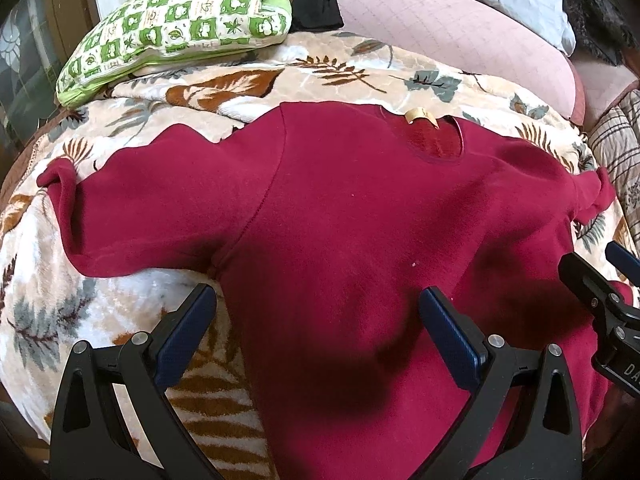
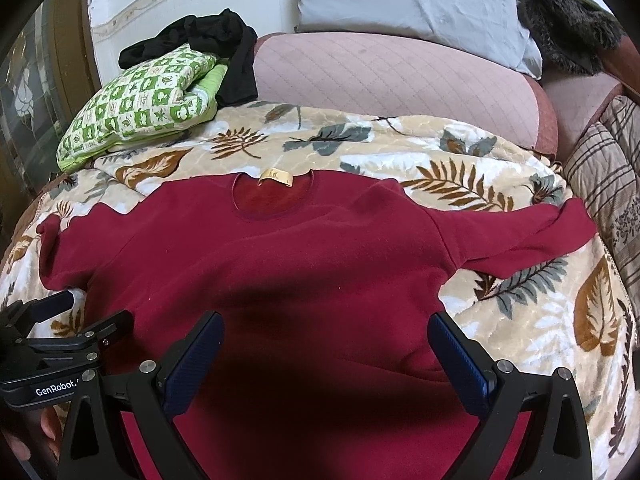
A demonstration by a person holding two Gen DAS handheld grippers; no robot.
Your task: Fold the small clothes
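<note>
Right wrist view: dark red sweater (image 2: pixel 280 264) spread flat, sleeves outstretched, both claws (image 2: pixel 324 356) (image 1: pixel 316 328) gaping wide, holding nothing.

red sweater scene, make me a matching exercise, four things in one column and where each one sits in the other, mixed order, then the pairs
Things
1. red sweater
2. green checked cushion
3. black garment
4. yellow neck label

Places
A. draped over the top of the cushion
B. inside the collar, at the back of the neck
C. spread flat on the leaf-print blanket, sleeves out to both sides
D. at the blanket's far left corner

Pairs: 1-C, 2-D, 3-A, 4-B
</note>
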